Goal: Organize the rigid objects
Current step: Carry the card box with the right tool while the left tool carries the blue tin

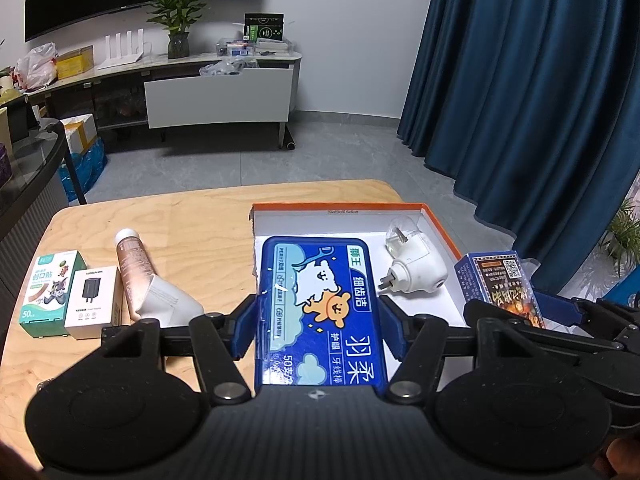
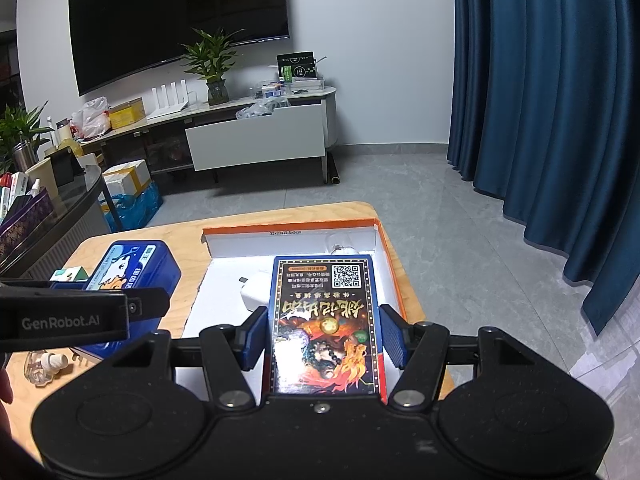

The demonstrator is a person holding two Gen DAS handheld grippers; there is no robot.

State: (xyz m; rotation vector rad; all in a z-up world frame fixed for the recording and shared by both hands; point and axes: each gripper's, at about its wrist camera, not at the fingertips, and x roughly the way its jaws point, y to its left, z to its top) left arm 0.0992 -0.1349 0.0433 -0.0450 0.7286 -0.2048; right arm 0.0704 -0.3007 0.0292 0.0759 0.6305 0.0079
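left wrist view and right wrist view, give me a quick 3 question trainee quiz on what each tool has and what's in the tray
1. True or false: the left tool is shut on the blue floss pick box.
2. What white item already lies in the orange-rimmed tray?
A. a charger box
B. a plug-in device
C. a tube
3. Fill in: the right tool grips a dark box with a ____ code printed at its far end.

Key
1. True: its pads press both sides of the box.
2. B: the plug-in device lies there; the white charger box and the tube are on the wooden table left of the tray.
3. QR: it shows on the dark box.
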